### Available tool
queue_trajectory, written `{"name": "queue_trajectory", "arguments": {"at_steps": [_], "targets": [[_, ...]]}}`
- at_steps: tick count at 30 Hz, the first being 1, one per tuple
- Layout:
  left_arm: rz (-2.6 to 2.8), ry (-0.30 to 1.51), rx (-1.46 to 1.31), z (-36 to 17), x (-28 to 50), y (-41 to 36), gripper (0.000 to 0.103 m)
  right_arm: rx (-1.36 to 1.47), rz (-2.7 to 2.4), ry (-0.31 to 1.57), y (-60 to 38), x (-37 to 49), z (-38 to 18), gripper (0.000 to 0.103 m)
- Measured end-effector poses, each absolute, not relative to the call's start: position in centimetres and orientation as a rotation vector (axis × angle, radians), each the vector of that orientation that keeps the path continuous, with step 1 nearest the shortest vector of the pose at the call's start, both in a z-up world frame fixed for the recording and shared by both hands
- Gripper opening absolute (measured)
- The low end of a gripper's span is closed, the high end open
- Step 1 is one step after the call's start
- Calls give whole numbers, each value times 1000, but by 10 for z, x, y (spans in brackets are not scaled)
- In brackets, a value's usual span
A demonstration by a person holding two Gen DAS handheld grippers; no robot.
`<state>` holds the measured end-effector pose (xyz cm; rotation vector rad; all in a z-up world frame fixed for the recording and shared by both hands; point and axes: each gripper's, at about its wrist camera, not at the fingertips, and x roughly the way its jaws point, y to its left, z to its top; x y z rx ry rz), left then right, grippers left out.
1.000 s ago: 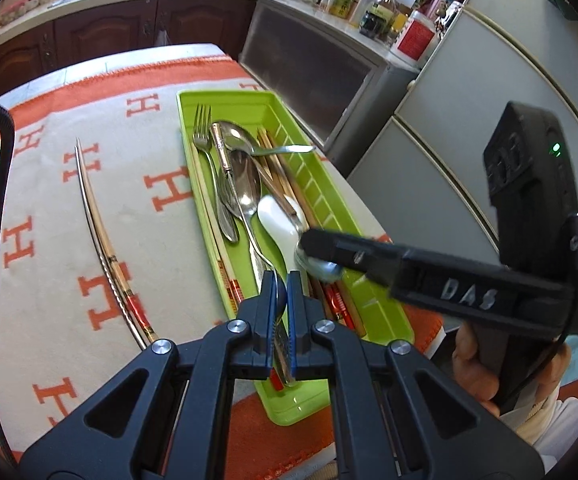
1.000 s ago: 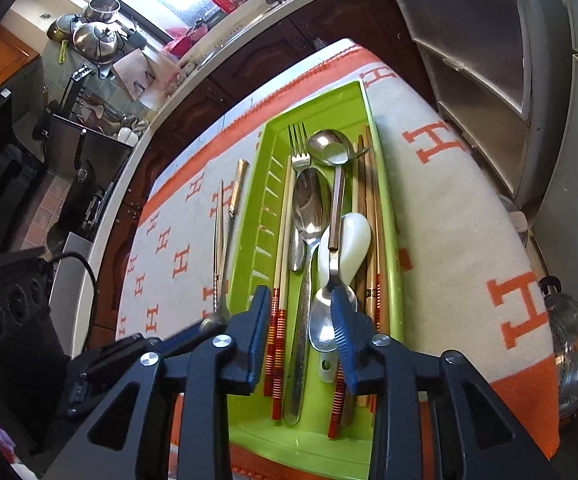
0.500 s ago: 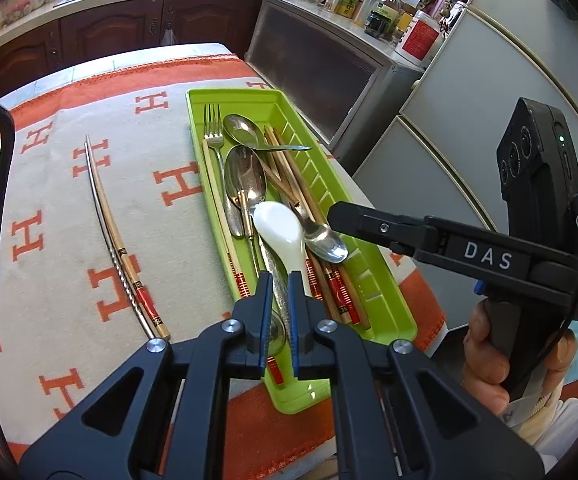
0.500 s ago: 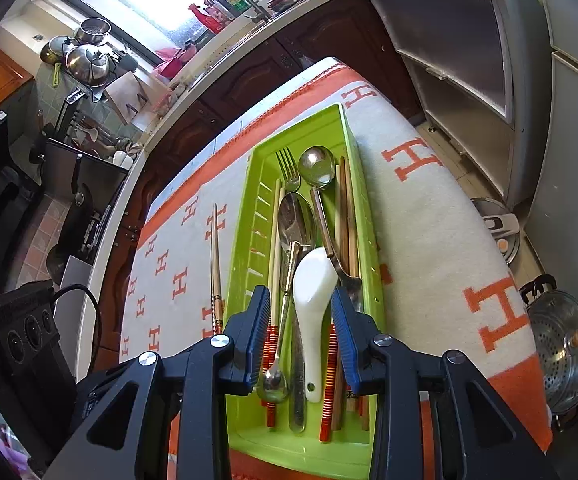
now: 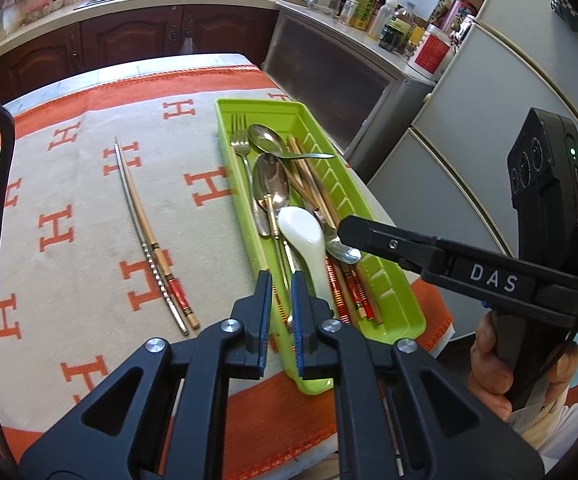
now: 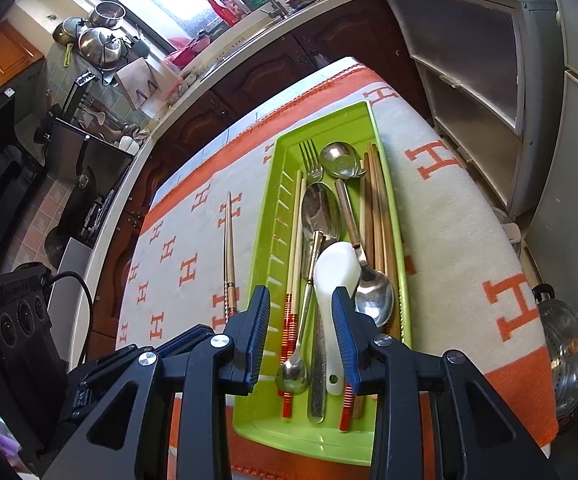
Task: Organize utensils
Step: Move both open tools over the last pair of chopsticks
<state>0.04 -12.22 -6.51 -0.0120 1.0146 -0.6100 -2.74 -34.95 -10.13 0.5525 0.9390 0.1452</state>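
I see an orange-and-cream tablecloth [image 5: 69, 200] bearing a green plastic tray [image 6: 369, 128] of mixed cutlery. A white ceramic spoon [image 6: 335, 280] lies among the metal spoons. Left of the tray lies a chopstick pair [image 5: 145, 236]. My right gripper [image 6: 301, 340] hovers spread wide, empty; my left gripper [image 5: 281, 312] stands slightly parted, empty.

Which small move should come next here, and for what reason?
Probably move the left claw toward the chopsticks lying on the cloth. They alone remain outside the green tray, and both claws, including the right claw, are open and hold nothing.
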Motion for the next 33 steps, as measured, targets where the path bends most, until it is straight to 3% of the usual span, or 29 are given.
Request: {"name": "queue_trajectory", "arguments": {"at_steps": [26,27,29,31,33], "targets": [[-387,968,-38,-58,8,-50,8,404,209,972,-290,-31,-76,32],[-383,969,-37,-59,9,-47,9,397,211,972,-287,-30,-75,32],[-376,969,-39,-59,10,-44,22,383,217,973,-282,-26,-73,32],[-368,954,-48,-58,11,-38,46,362,225,973,-277,-23,-71,32],[-347,927,-56,-54,12,-30,53,341,234,969,-270,-19,-68,32]]}}
